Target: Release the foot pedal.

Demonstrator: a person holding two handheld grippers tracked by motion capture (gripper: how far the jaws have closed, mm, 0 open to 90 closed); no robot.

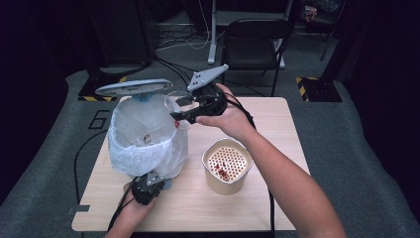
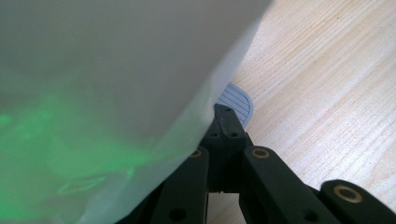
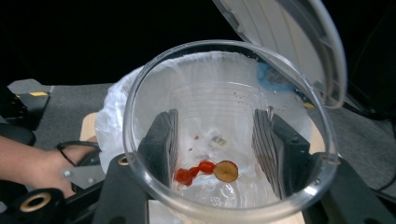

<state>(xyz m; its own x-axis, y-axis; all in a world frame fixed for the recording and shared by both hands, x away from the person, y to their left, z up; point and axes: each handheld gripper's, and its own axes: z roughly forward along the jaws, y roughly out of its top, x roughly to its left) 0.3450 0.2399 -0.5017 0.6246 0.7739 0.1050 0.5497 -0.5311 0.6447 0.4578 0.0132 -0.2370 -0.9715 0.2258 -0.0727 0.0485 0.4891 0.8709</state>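
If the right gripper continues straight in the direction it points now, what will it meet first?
Probably the raised bin lid or the white bag-lined bin below it; the right gripper, holding the clear plastic cup, points there. Depth is unclear.

Clear glossy plastic cup (image 3: 229,140), thin white plastic liner (image 1: 143,144), matt pale wood table (image 1: 277,208).

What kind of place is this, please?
Probably a lab or studio set up for recording, not a kitchen: a small wooden table on grey carpet, cables across the floor, a folding chair and dark surroundings.
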